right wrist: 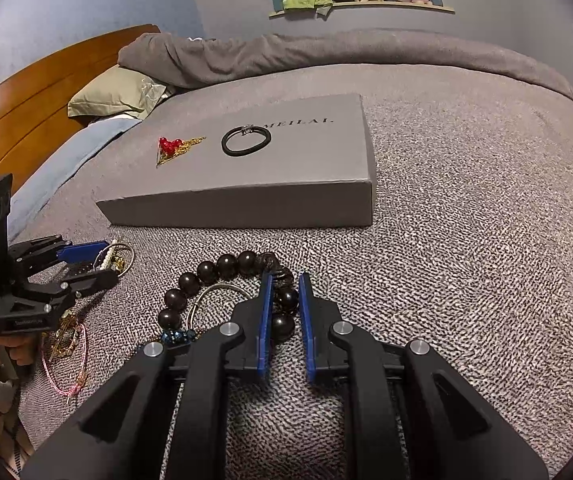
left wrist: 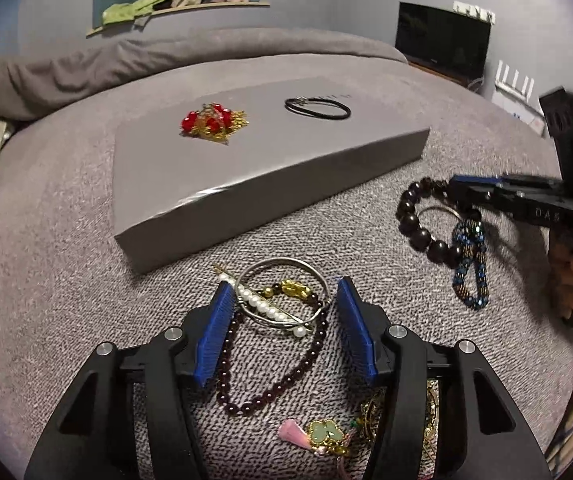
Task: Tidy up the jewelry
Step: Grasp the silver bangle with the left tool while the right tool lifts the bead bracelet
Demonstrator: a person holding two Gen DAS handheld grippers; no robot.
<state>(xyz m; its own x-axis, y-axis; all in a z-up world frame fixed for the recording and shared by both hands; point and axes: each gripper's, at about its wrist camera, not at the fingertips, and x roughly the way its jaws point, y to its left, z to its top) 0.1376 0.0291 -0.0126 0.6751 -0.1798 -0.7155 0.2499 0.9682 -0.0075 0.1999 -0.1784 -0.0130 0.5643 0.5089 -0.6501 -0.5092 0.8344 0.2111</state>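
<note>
A grey box (left wrist: 270,160) lies on the bed with a red-and-gold hairpin (left wrist: 212,122) and a black hair tie (left wrist: 317,107) on its lid; the box (right wrist: 286,184), hairpin (right wrist: 174,146) and tie (right wrist: 246,141) also show in the right wrist view. My left gripper (left wrist: 284,292) is open around a silver bangle (left wrist: 282,292), a pearl pin (left wrist: 264,308) and a small-bead bracelet (left wrist: 270,376). My right gripper (right wrist: 285,280) is shut on a dark large-bead bracelet (right wrist: 206,272), which rests on the bed; it also shows in the left wrist view (left wrist: 420,224).
A blue beaded bracelet (left wrist: 470,268) lies beside the dark beads. A pink-tassel green charm (left wrist: 322,434) and gold pieces (right wrist: 66,336) lie near me. A rumpled grey blanket (right wrist: 326,52), a pillow (right wrist: 114,92) and a wooden headboard (right wrist: 26,100) are beyond the box.
</note>
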